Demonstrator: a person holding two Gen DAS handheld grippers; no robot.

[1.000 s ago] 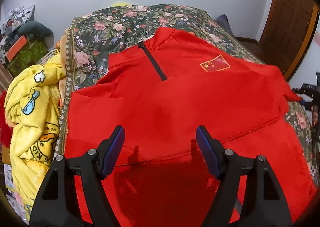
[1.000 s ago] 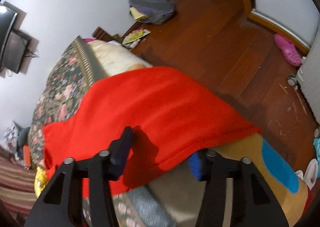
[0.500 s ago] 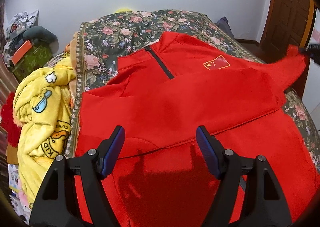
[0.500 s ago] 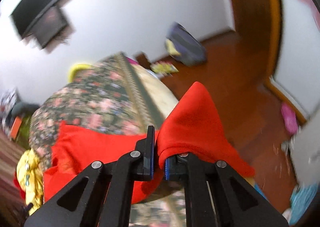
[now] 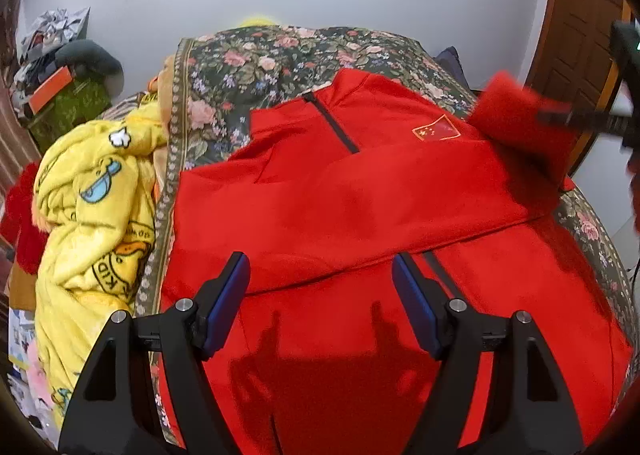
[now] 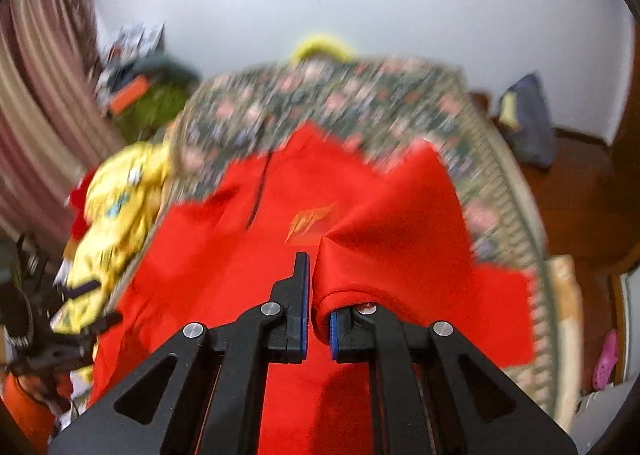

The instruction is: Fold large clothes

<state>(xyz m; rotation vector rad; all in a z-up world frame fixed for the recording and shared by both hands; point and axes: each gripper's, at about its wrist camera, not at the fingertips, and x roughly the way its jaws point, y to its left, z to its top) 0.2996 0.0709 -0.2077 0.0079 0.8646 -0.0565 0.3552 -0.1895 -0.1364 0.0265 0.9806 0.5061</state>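
Note:
A large red jacket (image 5: 344, 199) with a dark zip and a small flag badge lies spread on the floral bed cover. Its left sleeve is folded across the chest. My left gripper (image 5: 320, 287) hovers open above the jacket's lower half, nothing between its blue pads. My right gripper (image 6: 316, 287) is shut on the end of the jacket's right sleeve (image 6: 384, 239) and holds it lifted over the body. In the left wrist view that raised sleeve (image 5: 520, 119) appears blurred at the right, with the right gripper (image 5: 576, 117) behind it.
A floral cover (image 5: 280, 55) tops the bed. A yellow cartoon blanket (image 5: 88, 215) is heaped along its left side. Clutter and an orange box (image 5: 48, 95) stand at the far left. A wooden door (image 5: 580, 15) and bare wooden floor (image 6: 580, 183) lie to the right.
My right gripper closed on the sleeve end at the bed's right edge, lifted it and swung it over the jacket while rolling. My left gripper drew back slightly, still open.

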